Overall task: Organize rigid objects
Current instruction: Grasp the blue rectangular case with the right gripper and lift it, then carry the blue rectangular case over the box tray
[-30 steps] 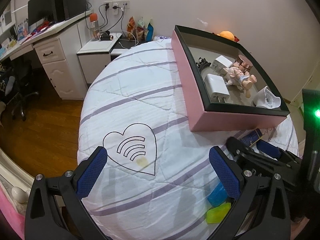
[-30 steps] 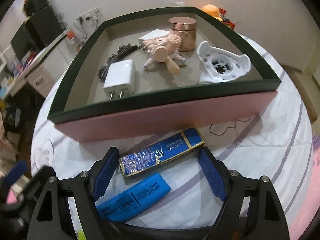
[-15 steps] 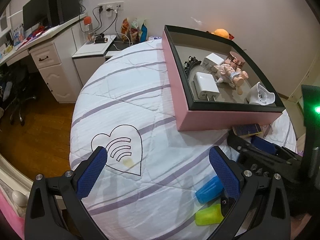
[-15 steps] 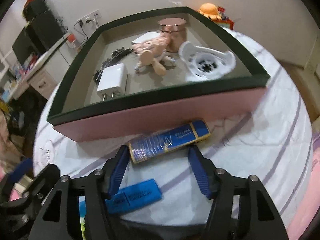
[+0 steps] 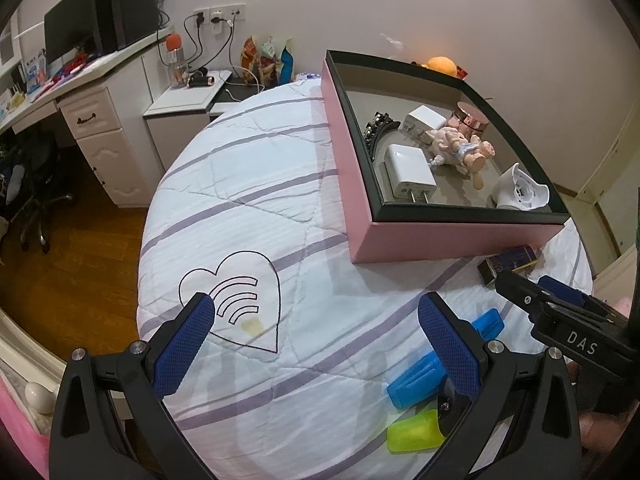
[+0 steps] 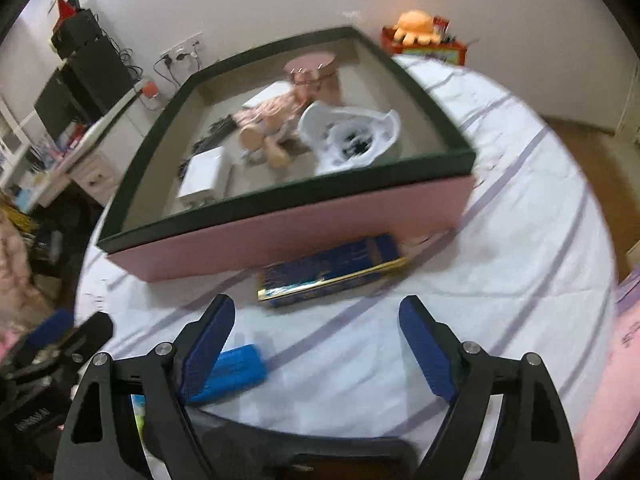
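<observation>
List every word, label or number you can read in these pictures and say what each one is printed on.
"DAS": white letters on the black body of the right gripper, seen from the left wrist view.
Dark blue box with gold edge: printing too blurred to read.
Blue highlighter: any lettering is blurred, unreadable.
Embossed lettering on the left gripper, in the right wrist view: too small and dark to read.

Quilted cloth bedspread (image 5: 248, 216), glossy jar (image 5: 470, 118)
</observation>
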A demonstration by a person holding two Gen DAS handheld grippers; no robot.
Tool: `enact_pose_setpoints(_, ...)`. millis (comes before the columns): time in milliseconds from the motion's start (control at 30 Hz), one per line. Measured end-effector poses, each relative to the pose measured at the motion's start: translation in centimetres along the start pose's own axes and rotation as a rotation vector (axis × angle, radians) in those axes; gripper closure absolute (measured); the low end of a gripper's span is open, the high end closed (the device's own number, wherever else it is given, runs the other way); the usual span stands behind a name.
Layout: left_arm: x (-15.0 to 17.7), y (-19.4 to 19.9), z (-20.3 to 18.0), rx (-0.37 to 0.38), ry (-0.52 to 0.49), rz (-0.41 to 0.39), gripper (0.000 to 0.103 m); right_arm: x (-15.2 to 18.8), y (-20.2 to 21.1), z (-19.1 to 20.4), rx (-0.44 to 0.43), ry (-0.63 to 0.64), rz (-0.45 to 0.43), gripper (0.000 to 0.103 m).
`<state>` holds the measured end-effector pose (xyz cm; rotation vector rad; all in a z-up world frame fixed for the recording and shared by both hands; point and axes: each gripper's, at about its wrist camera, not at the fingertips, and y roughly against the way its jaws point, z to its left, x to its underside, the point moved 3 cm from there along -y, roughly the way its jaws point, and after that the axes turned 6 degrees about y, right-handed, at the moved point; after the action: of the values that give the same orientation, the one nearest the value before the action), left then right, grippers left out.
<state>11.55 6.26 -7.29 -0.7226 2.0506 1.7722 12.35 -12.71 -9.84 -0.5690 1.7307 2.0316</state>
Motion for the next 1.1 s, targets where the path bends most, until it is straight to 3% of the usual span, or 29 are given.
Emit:
enact_pose_setpoints(367,-0.2,-0.1,-0.4,-0.005,-0.009,0.004,0.0,-0.6,-2.1,1.4,0.096,0.171,0.038,0.011)
enact_pose_setpoints(500,-0.3,-0.2,-0.8,-0.008,-0.016,0.003,0.0,-1.2,-3.0,1.9,0.12,0.167,0.061,0.006)
enact_pose_setpoints(567,-0.4,-0.2,-0.9,-0.009,-0.019,0.002,0.0,-1.5,-2.8,1.0,0.108,0.121,0.035,0.01)
enact_pose_setpoints(600,-0.4,-0.2,-1.0,-0.01,-0.021,0.001,0.0,-1.3,-2.3,0.3,0.104,0.108,0.025,0.019)
enact_pose_setpoints(633,-0.5,-0.2,-1.0,-0.01,-0.023,0.001,0.0,-1.5,-2.3,0.3,0.111,0.108,0.018,0.02)
enact_pose_setpoints(1100,-1.6,1.0,-2.2,-0.008,-0.041,-0.044,0.0,-0.7,0.7,0.6,0.047,0.113,-0.012,0.02)
